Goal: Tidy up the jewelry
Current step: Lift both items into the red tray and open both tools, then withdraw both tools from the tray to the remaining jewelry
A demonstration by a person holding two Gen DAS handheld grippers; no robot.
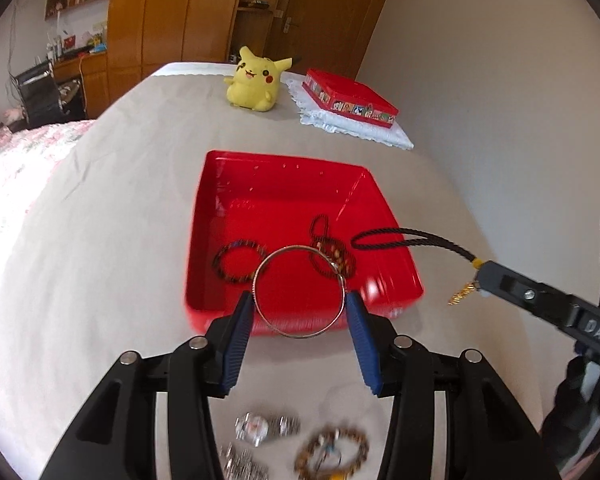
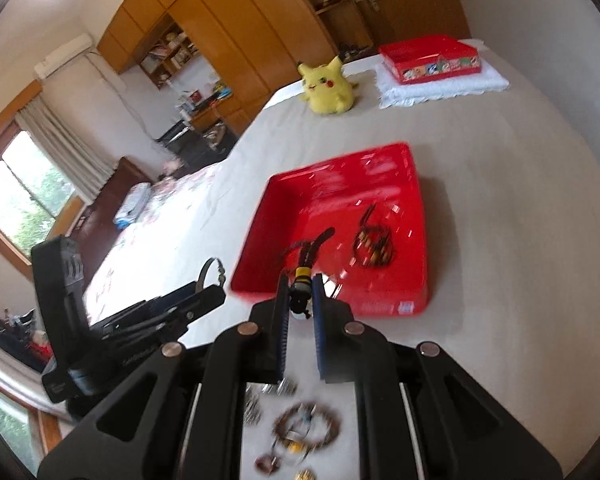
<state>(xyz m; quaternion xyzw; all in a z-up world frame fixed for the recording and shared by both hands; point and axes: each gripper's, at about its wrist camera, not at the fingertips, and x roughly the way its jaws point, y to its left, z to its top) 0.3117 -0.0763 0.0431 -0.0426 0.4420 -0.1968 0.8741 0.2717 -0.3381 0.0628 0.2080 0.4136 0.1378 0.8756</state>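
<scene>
Two bracelets (image 1: 240, 261) lay in the one open red tray (image 1: 204, 216). One plush toy (image 1: 255, 80) and one closed red tin (image 1: 350, 98) sat far off. Each of two grippers held one piece.

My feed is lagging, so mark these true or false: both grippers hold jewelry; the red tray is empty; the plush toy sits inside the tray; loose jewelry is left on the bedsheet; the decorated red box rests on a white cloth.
1. Both grippers hold jewelry: true. The left gripper clamps a silver bangle; the right gripper pinches a black cord.
2. The red tray is empty: false. Beaded bracelets lie inside.
3. The plush toy sits in the tray: false. It sits beyond it.
4. Loose jewelry left on the bedsheet: true, a watch among it.
5. Decorated red box on white cloth: true.
</scene>
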